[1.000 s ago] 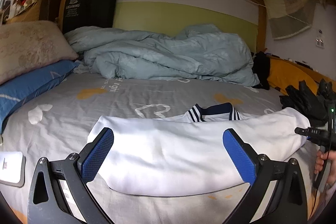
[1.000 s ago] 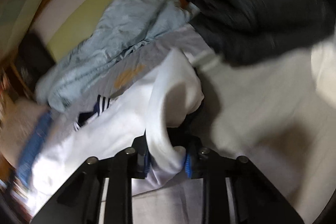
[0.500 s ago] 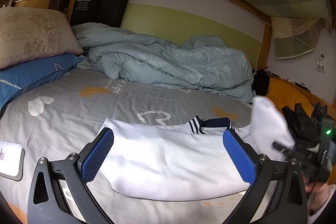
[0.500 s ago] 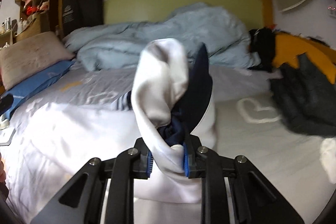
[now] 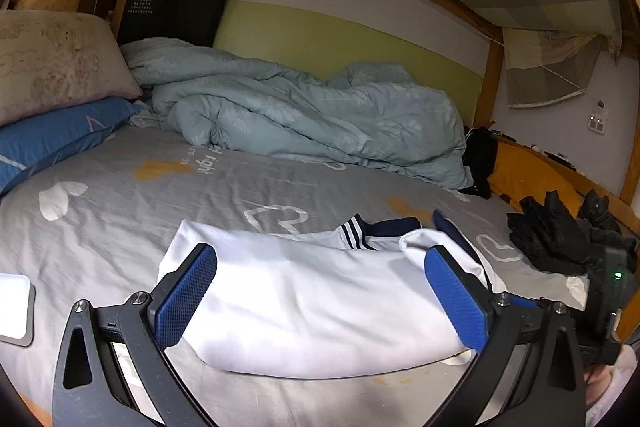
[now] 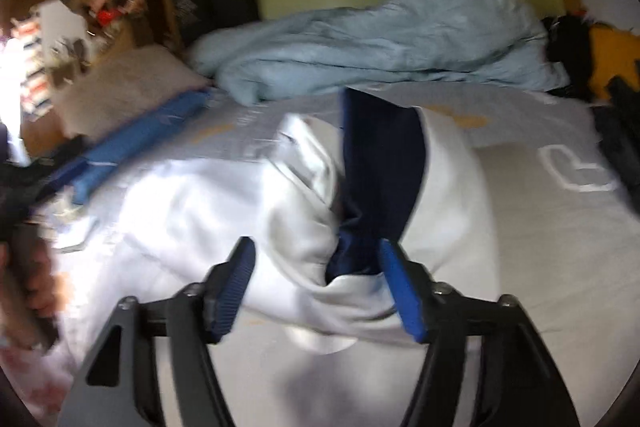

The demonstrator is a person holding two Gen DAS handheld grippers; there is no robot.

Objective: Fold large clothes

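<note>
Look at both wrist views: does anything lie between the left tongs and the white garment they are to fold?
Nothing visible does. The left tongs stand open directly over the white garment on the grey bedsheet. The right tongs have just been opening, with the garment's folded-over white and navy end between their pads.

The garment (image 5: 304,291) is seen in white, with a navy collar (image 5: 380,229) striped in white and a navy panel (image 6: 376,163) on the folded-over part. The bed sheet (image 5: 160,203) is grey, printed with white and yellow hearts. The duvet (image 5: 304,115) is pale blue-green. One pillow (image 5: 52,67) is beige with a faint floral pattern, another (image 5: 52,139) blue. Blue pads are carried on the black fingers (image 5: 188,291).
</note>
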